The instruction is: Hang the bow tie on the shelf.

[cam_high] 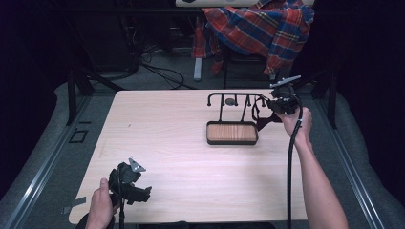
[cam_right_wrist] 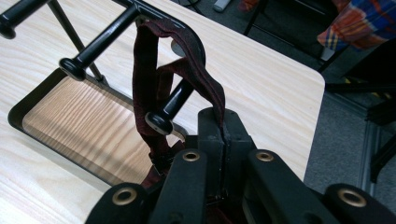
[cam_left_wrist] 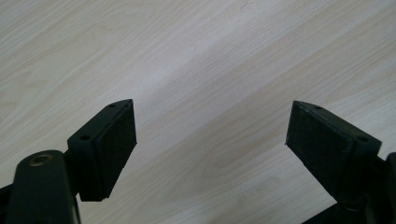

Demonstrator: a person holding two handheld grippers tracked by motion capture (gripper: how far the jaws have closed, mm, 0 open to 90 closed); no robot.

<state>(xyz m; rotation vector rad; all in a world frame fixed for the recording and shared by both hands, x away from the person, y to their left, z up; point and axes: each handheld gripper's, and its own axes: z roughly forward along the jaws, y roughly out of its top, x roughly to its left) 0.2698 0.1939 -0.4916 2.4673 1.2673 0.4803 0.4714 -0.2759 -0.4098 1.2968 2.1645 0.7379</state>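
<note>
Strap at the rack's right end

Rack (cam_high: pixel 232 117) stands near the table's (cam_high: pixel 157 143) far right edge; wide bare wood lies left. Right gripper (cam_right_wrist: pixel 224 135) jaws are clamped on the dark red strap (cam_right_wrist: pixel 154 70), looped over a peg, its length hanging downward. Left gripper (cam_left_wrist: pixel 211 135) jaws stand apart above the near left corner.

High view overlooks the table (cam_high: pixel 157 143); claw views sit close above it.

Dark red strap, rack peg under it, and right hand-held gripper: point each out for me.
dark red strap (cam_right_wrist: pixel 198 77): right gripper view, on its upper loop.
rack peg (cam_right_wrist: pixel 175 103): right gripper view, on its black shaft.
right hand-held gripper (cam_right_wrist: pixel 223 135): right gripper view, at the closed jaw tips.
</note>
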